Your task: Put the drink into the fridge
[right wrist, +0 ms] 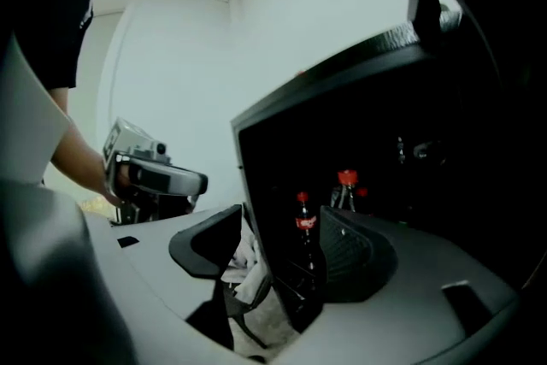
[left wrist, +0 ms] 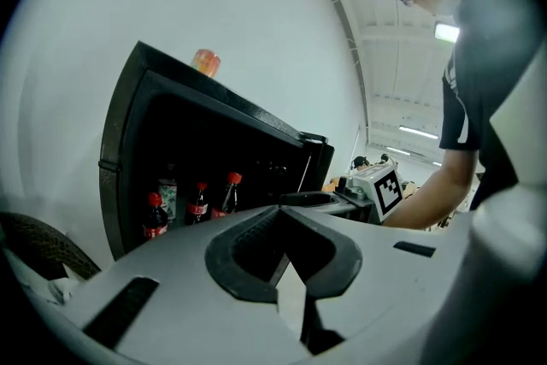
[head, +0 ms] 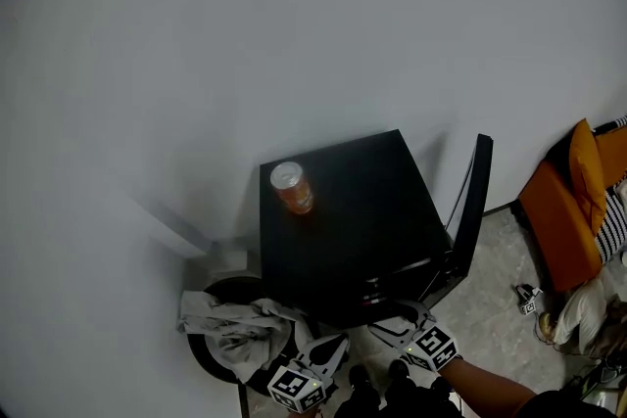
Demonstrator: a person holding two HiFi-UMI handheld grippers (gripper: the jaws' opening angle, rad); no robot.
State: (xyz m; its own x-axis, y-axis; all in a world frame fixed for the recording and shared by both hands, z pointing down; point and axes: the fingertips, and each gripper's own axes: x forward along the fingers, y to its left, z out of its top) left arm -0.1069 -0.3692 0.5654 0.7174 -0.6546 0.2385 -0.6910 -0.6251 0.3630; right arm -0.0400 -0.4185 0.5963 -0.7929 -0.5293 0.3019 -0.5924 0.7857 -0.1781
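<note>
An orange drink can (head: 291, 187) stands upright on top of the black mini fridge (head: 362, 210), near its back left corner; it also shows in the left gripper view (left wrist: 205, 61). The fridge door (head: 472, 201) is swung open to the right. Inside stand several red-capped cola bottles (left wrist: 197, 205) (right wrist: 305, 222). My left gripper (head: 333, 345) (left wrist: 280, 214) hangs low in front of the fridge, shut and empty. Beside it, my right gripper (head: 397, 320) (right wrist: 285, 222) is open and empty, pointing at the fridge's front edge. Both are well below the can.
A grey cloth (head: 235, 328) lies over a round dark object left of the fridge. An orange cushion (head: 578, 201) sits on the floor at the right. A white wall stands close behind the fridge.
</note>
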